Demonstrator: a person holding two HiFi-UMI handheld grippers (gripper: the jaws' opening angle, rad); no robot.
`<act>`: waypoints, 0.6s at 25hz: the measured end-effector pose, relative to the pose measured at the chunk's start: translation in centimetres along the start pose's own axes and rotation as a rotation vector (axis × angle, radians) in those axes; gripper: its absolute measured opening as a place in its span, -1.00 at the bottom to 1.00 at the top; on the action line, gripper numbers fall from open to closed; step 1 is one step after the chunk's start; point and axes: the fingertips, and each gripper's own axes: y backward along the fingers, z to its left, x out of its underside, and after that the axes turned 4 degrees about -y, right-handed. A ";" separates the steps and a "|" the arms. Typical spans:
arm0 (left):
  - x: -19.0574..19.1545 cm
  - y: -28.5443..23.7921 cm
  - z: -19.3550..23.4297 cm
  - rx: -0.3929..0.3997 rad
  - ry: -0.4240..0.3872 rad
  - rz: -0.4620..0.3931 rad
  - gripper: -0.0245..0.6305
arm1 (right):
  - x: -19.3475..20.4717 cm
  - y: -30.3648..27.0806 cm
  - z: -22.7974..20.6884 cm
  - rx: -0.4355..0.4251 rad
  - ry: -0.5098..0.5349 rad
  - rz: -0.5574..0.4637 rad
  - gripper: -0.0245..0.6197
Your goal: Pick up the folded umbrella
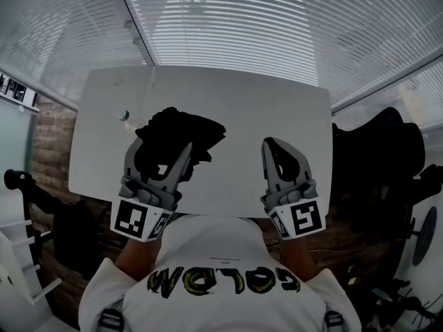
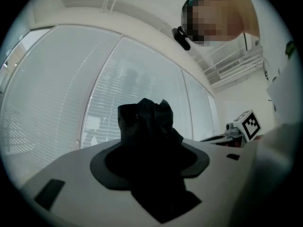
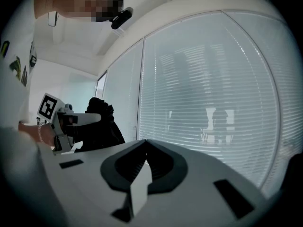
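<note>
Now pinched between the part-spread fingers (image 1: 181, 161) of the left gripper (image 1: 159, 151), held over the white table (image 1: 277, 102): black folded umbrella (image 1: 187, 126). Alongside, apart, right gripper (image 1: 268, 144), fingers pressed together, empty. Blinds (image 1: 242, 19) beyond.

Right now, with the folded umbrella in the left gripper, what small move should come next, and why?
Probably raise the left gripper slightly, grip unchanged: its jaws clamp the folded umbrella, but its fabric spreads above the table and clearance is unclear. The right gripper is shut, empty.
</note>
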 end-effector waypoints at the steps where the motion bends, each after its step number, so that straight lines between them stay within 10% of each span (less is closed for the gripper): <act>1: -0.3 0.4 0.1 -0.006 -0.014 -0.009 -0.16 | 0.0 0.1 0.0 0.001 0.001 -0.001 -0.89; 15: -0.8 2.3 0.7 -0.039 -0.032 -0.032 -0.15 | -0.1 0.4 0.6 -0.004 0.015 -0.001 -0.89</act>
